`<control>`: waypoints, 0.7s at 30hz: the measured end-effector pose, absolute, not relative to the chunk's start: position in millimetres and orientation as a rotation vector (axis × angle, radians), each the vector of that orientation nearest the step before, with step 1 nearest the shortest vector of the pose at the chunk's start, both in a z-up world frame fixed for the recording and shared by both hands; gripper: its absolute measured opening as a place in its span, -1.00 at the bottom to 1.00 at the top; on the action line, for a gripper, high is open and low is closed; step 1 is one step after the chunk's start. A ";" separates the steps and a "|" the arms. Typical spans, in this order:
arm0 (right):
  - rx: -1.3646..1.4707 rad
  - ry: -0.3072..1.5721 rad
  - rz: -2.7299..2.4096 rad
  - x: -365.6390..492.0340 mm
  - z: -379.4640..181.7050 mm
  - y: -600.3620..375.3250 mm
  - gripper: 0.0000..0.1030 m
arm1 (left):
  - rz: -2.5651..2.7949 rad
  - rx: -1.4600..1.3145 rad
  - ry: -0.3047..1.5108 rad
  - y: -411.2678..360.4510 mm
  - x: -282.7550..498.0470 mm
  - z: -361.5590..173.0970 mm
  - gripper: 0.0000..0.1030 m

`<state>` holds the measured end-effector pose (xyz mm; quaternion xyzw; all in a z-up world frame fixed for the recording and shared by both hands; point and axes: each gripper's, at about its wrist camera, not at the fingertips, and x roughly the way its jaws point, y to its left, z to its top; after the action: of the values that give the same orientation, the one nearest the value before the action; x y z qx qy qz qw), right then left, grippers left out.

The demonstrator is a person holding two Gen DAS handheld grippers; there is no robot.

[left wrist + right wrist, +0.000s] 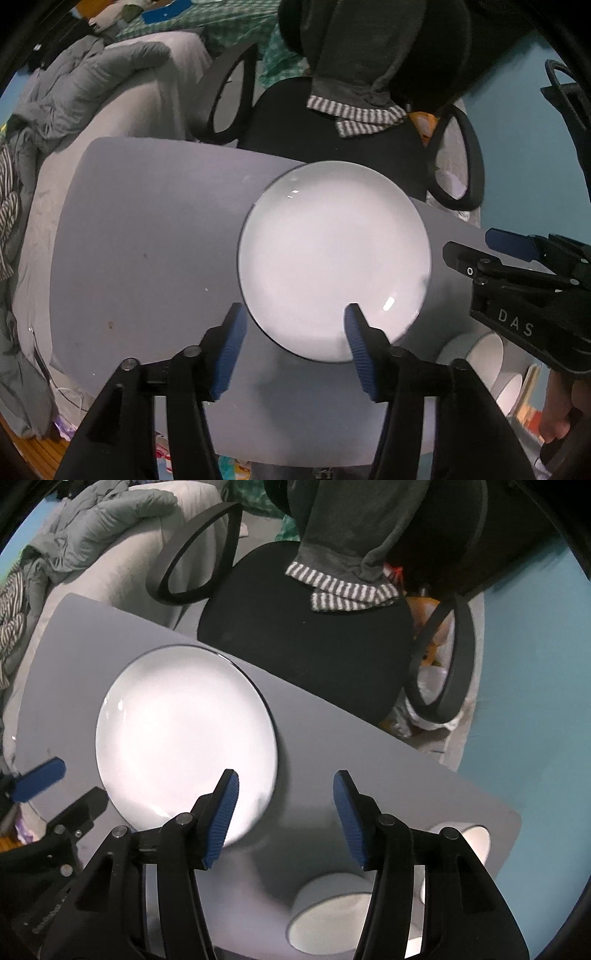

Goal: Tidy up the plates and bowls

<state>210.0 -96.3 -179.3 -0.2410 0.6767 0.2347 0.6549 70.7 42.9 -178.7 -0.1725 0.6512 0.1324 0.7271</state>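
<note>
Black left tool (295,325), ribbed blue pads (229,354), silver screws, "DAS" lettering

We're looking down on a grey table (155,236) with a few small dark specks on its top, and right behind its far edge sits a black office chair (332,125) with looped armrests, a dark grey garment with a striped hem (347,590) draped over its seat and back. Off to the left we've got a pale sofa (122,110) piled with a crumpled grey quilted jacket (96,520) and a striped cloth (7,214), while a green checked fabric (184,18) shows farther back. Over on the right it's blue floor (535,686) all the way.
</note>
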 end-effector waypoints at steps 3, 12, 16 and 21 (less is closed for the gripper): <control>-0.561 1.517 0.529 205.1 -171.6 -107.6 0.11 | 0.263 -0.370 1.431 30.6 67.9 -172.1 0.25; -0.525 1.515 0.500 193.3 -148.2 -169.6 0.18 | 0.155 -0.318 1.462 -21.3 60.3 -165.4 0.25; -0.489 1.537 0.472 188.8 -143.8 -201.4 0.18 | 0.112 -0.305 1.490 -41.3 56.6 -168.2 0.25; -0.436 1.566 0.439 183.2 -142.3 -240.3 0.19 | 0.079 -0.285 1.517 -65.0 55.0 -173.3 0.25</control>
<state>183.2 -240.3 -142.3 -0.1931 0.6938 0.1944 0.6660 55.0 -65.0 -173.3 -0.1287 0.6853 0.0359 0.7159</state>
